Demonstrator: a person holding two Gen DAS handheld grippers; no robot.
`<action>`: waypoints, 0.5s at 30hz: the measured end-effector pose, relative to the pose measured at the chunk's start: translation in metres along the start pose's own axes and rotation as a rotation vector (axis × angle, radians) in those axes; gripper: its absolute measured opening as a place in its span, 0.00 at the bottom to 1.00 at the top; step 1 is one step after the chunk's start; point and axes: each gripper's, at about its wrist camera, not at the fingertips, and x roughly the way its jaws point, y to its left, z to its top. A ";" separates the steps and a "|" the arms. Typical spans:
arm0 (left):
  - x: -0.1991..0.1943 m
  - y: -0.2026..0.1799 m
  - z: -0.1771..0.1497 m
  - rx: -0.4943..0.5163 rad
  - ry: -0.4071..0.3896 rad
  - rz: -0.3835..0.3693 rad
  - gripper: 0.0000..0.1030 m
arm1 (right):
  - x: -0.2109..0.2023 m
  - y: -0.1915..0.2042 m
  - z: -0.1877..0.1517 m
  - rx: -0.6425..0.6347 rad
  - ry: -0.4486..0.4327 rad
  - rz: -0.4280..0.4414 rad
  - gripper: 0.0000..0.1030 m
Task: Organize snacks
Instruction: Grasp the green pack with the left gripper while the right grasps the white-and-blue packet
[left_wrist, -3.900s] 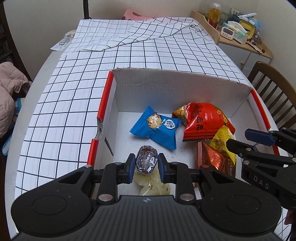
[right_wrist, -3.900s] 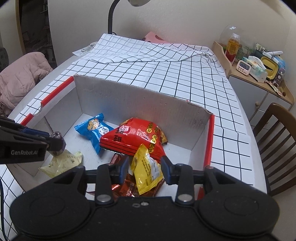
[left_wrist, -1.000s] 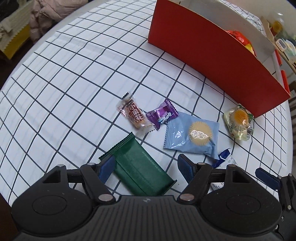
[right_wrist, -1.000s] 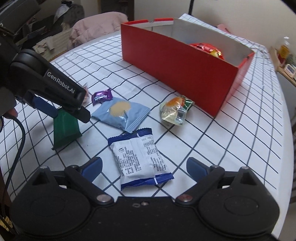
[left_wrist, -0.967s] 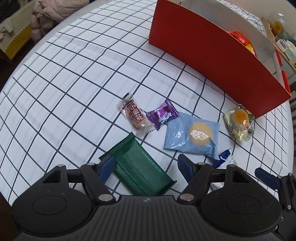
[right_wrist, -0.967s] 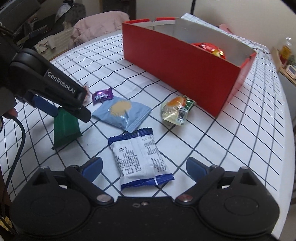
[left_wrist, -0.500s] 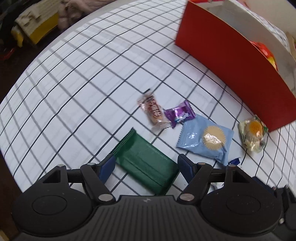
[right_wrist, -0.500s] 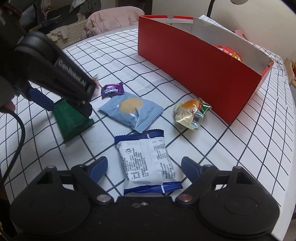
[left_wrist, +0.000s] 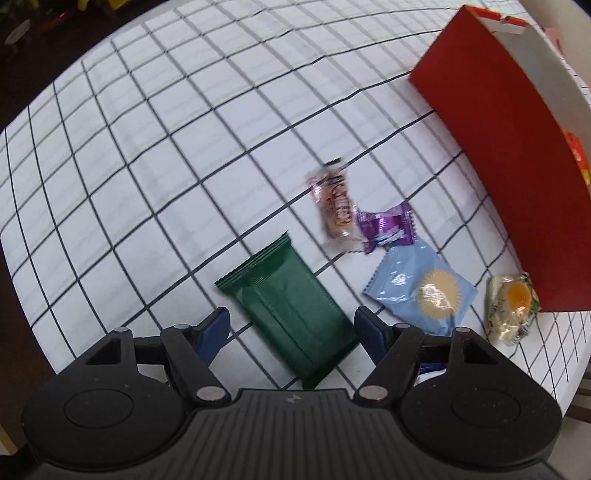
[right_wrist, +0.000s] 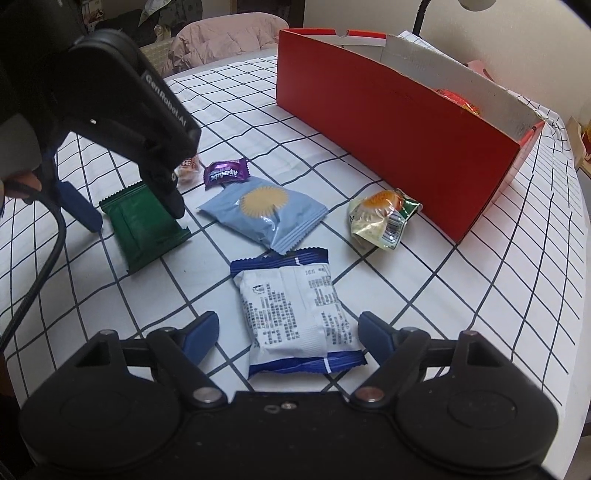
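Since a second ago, the left gripper (left_wrist: 291, 325) has been rolled about its own axis, so that the green pack (left_wrist: 291, 314) is now seen lying squarely between its fingers instead of skewed across them. The right gripper (right_wrist: 286, 332) has been kept in place over the white pack (right_wrist: 295, 314), and its jaws are closing; that pack lies between the fingers, but no pad is yet pressed on it. The left jaws are held open, a finger to either side of the green pack with bare cloth showing between pad and wrapper.

Beyond the left fingertips, a pink candy (left_wrist: 334, 206), a purple candy (left_wrist: 386, 227) and a pale blue pack (left_wrist: 421, 291) are left on the checked cloth (left_wrist: 147, 147), with a yellow-green pack (left_wrist: 511, 308) just beside the red box (left_wrist: 498, 158) to the right. Some snacks are already seen inside the box.

Both grasps are judged to be set up at once: two packs are about to be gripped for carrying to the box, four more remaining.
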 end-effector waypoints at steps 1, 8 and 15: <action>0.000 0.000 0.000 -0.001 -0.008 -0.001 0.72 | 0.001 0.000 0.001 -0.002 -0.001 -0.002 0.80; 0.000 -0.003 0.000 0.031 -0.018 0.006 0.66 | 0.000 -0.001 0.001 0.025 -0.011 0.004 0.63; -0.011 0.009 0.000 0.043 -0.019 -0.027 0.38 | -0.007 0.003 -0.005 0.057 -0.016 -0.001 0.50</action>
